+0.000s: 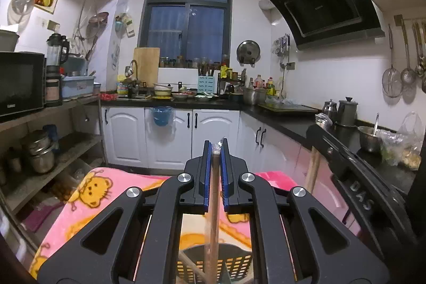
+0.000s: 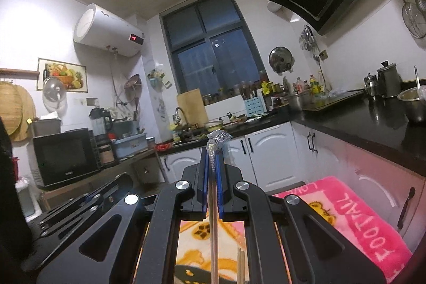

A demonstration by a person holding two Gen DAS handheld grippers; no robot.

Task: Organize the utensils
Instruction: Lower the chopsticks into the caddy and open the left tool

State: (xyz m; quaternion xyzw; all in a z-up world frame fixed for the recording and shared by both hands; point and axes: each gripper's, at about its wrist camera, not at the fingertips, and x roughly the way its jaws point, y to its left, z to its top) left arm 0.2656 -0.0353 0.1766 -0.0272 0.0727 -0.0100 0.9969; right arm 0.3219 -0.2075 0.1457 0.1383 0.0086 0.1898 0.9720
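Note:
My left gripper (image 1: 216, 148) is shut on a wrapped pair of wooden chopsticks (image 1: 212, 225), which runs down between the blue pads into a dark perforated utensil basket (image 1: 234, 265) at the bottom of the left wrist view. My right gripper (image 2: 212, 153) is shut on another plastic-wrapped pair of chopsticks (image 2: 213, 217); its crinkled wrapper end (image 2: 217, 137) sticks out past the fingertips. The basket's dark rim (image 2: 191, 274) shows below it, with more chopsticks (image 2: 241, 265) standing in it. The left gripper shows at the left of the right wrist view (image 2: 80, 206).
Both grippers hover over a pink cartoon blanket (image 1: 87, 201) on a low surface. White cabinets (image 1: 170, 140) and a black countertop (image 2: 372, 121) with pots run behind and to the right. A shelf with a microwave (image 1: 20, 83) stands at the left.

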